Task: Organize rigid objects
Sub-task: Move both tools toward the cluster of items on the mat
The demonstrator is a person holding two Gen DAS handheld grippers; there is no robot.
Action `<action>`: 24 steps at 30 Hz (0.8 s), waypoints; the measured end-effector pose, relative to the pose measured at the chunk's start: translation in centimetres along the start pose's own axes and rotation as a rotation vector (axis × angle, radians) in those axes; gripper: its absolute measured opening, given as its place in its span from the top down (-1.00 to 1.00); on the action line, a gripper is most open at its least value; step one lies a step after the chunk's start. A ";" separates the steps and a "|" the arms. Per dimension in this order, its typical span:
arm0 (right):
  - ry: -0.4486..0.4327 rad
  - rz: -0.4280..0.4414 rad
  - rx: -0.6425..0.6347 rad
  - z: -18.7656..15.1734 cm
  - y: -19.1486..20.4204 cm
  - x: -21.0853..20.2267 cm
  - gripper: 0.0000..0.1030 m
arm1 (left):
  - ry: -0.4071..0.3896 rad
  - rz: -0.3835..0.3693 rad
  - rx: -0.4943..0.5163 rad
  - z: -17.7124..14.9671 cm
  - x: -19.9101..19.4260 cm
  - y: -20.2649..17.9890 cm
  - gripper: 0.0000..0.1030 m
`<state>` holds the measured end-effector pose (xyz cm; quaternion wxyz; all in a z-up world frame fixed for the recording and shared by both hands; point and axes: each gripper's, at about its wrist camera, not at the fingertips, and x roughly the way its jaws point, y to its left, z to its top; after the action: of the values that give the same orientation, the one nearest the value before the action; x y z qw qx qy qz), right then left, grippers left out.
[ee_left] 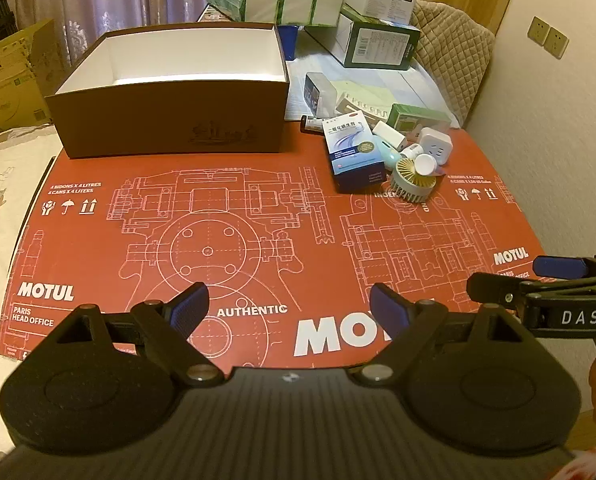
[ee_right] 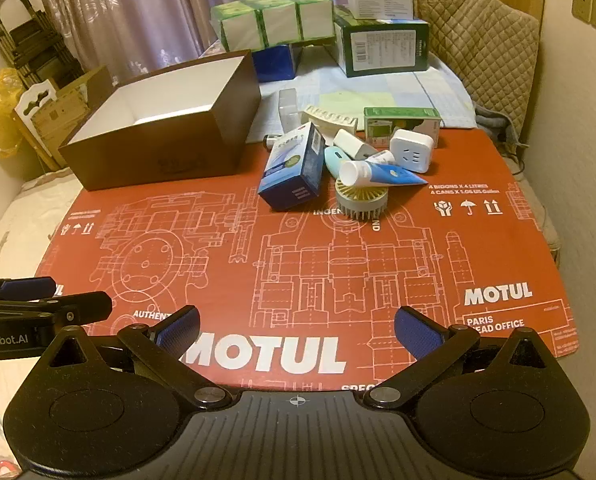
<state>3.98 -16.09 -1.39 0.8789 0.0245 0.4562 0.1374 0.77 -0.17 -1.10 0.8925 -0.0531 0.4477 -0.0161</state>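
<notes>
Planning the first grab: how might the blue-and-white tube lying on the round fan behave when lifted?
The tube probably squashes somewhat under pinching, being soft-walled. Being round and propped on the fan, it may roll off if nudged.

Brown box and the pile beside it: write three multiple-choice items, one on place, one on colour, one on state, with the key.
1. Where does the brown box stand relative to the pile of small items?
A. left of it
B. right of it
C. on top of it

2. What colour is the mat?
A. green
B. red
C. grey

3. How is the box?
A. lidded
B. open, nothing seen inside
C. packed full

Key: 1 A, the blue carton lies to its right; 2 B, red with white drawings; 3 B, bare white inner walls show.
</notes>
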 end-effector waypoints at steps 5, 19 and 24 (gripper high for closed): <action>0.000 0.001 -0.001 0.0 -0.2 0.1 -0.96 | 0.000 0.000 0.001 0.0 0.1 -0.1 -0.65; 0.001 0.000 -0.004 0.3 -0.1 0.3 -0.96 | 0.008 0.006 -0.004 0.4 0.9 -0.8 -0.65; 0.003 -0.001 -0.003 0.7 -1.1 0.3 -0.96 | 0.013 0.006 -0.003 0.8 1.2 -0.9 -0.65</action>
<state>4.90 -16.97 -1.41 0.8782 0.0230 0.4574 0.1378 2.17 -1.12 -1.45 0.8895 -0.0529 0.4537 -0.0134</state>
